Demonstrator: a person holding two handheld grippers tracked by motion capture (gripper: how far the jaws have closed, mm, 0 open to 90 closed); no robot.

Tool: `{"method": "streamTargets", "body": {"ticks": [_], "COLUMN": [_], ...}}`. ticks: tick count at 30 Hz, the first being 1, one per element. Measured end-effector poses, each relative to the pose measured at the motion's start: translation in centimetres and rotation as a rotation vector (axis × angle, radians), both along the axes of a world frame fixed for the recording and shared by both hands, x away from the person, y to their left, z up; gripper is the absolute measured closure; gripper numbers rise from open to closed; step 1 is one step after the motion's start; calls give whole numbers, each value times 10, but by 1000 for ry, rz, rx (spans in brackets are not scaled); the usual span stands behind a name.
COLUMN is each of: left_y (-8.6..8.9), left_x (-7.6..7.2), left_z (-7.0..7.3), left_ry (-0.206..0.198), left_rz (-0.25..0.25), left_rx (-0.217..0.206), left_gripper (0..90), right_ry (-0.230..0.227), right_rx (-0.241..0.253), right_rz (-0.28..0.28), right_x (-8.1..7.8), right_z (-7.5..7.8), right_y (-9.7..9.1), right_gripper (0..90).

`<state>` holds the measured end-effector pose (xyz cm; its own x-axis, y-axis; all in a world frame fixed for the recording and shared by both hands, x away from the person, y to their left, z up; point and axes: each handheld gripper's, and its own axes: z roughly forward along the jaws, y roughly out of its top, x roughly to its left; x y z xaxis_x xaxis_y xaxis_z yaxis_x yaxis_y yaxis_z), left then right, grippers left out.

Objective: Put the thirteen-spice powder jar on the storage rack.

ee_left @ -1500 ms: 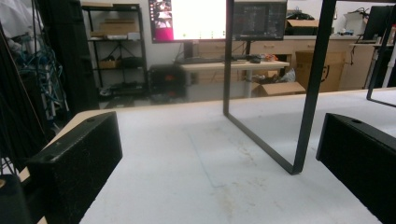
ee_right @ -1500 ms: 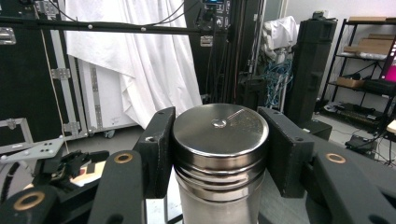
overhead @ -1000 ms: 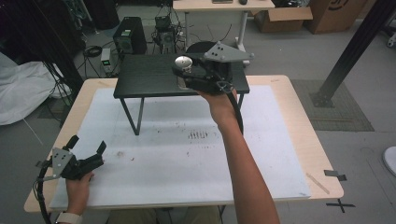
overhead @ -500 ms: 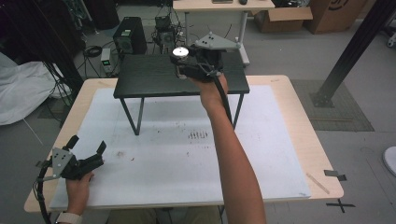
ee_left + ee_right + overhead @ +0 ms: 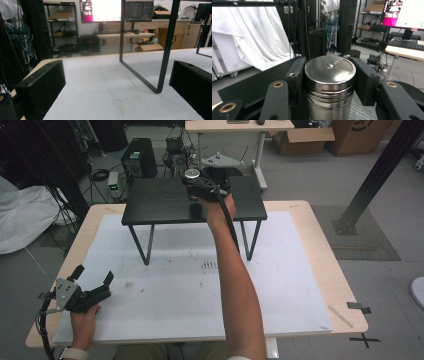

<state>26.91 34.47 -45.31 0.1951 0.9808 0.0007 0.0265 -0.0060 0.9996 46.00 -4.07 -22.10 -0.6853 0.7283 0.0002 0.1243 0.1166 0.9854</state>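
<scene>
Clamping a steel canister (image 5: 329,82) between its jaws, right gripper (image 5: 196,184) over black stand (image 5: 160,202), left gripper (image 5: 95,290) open, idle on white mat (image 5: 190,290).

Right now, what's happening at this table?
A person works with a gripper in each hand. The right gripper is shut on a shiny metal canister with a lid, holding it upright over the small black stand at the far side of the table. The left gripper rests open near the table's front left corner, nothing between its jaws.
</scene>
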Motion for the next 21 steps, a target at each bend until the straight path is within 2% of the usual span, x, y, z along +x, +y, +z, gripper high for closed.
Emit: {"method": "streamTargets", "body": {"ticks": [5, 21], "left_y": [0, 0], "left_x": [0, 0], "left_z": [0, 0], "left_ry": [-1, 0], "left_rz": [0, -1], "left_rx": [-1, 0], "left_gripper": [10, 10], "right_ry": [33, 85], "right_rx": [-25, -32], "right_rz": [-3, 12], "right_x": [5, 9], "right_z": [-4, -10], "right_y": [6, 9], "right_gripper": [491, 489]}}
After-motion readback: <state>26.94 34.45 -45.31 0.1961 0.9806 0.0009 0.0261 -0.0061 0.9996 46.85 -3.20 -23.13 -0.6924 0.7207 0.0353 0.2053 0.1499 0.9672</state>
